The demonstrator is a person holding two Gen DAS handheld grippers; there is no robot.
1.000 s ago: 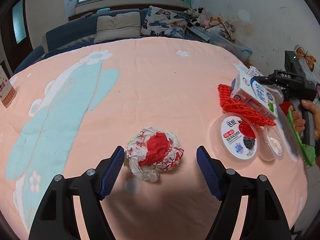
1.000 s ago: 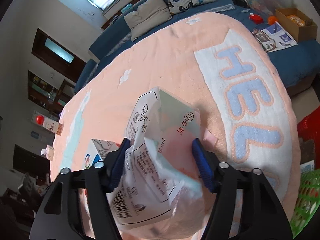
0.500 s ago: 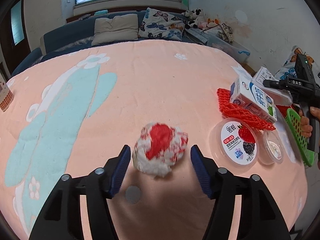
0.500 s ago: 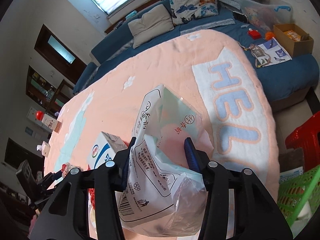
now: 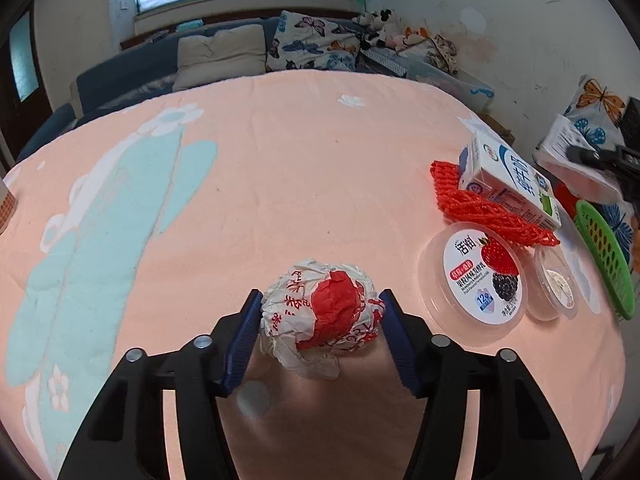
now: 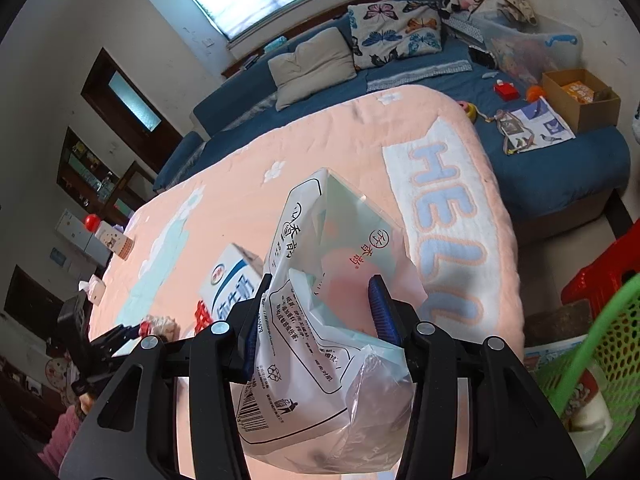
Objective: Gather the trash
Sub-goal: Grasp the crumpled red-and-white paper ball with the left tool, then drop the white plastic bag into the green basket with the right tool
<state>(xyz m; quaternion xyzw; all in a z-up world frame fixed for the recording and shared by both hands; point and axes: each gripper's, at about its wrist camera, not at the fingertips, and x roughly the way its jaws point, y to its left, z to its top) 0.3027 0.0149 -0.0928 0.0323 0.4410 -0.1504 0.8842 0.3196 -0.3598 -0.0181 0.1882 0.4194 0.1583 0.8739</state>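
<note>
Blue fingers [image 5: 244,340] of the left gripper [image 5: 320,336] are clamped on a paper ball [image 5: 320,316]; a plastic bag [image 6: 328,320] is pinched by the right gripper [image 6: 320,320]. Next, carrying to the green basket [image 5: 608,264] at three o'clock seems required.

Left gripper [image 5: 320,334] low, jaws clamped on load; right gripper [image 6: 318,316] raised, jaws clamped.

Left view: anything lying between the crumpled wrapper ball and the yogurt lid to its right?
Only the left gripper's right-hand jaw, pressed against the crumpled wrapper ball. Beyond it, a bare strip of pink blanket reaches the yogurt lid. The left wrist view shows this.
</note>
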